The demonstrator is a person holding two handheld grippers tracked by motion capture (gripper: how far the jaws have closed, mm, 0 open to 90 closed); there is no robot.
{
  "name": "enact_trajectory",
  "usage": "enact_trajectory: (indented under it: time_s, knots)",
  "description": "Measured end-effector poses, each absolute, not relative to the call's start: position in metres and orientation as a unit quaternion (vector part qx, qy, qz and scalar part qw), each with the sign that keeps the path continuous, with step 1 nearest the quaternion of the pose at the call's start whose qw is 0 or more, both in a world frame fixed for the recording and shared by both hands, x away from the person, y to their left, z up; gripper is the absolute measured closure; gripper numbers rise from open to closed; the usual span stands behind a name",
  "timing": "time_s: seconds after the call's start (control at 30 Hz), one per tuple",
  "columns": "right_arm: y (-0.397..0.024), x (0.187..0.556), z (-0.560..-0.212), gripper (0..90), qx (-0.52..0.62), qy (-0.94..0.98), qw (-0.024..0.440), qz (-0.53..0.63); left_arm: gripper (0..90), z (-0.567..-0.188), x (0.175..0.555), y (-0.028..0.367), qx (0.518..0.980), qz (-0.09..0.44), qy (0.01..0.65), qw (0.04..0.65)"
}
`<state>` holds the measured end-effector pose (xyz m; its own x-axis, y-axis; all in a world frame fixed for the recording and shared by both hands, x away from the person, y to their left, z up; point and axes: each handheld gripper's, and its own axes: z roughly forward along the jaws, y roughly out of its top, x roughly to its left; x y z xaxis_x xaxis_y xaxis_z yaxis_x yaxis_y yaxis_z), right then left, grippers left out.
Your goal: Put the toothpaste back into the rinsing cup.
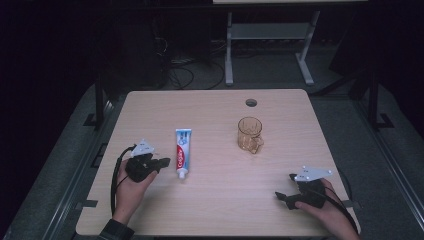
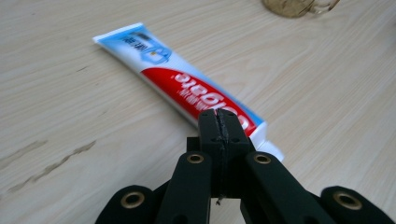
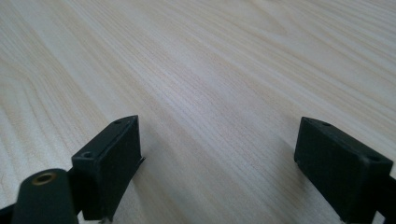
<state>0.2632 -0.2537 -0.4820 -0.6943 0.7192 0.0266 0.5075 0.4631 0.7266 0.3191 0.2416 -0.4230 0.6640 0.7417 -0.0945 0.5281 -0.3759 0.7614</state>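
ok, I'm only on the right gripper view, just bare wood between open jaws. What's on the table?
Observer: A toothpaste tube lies flat left of centre, cap toward the person.
Operator: Anything else?
Observer: A clear amber mug stands upright, right of the tube and apart from it.
Operator: Left gripper?
Observer: The left gripper has its jaws closed together, empty, tips just by the tube's cap end.
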Motion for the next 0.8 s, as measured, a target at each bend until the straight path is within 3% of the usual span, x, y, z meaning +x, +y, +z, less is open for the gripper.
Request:
enact_trajectory:
  time_s: [0.8]
  knots:
    - [-0.254,0.263,-0.482,13.7,0.363,0.843,0.144,0.369,89.9,-0.434,0.346,0.187,0.839,0.101,0.358,0.397]
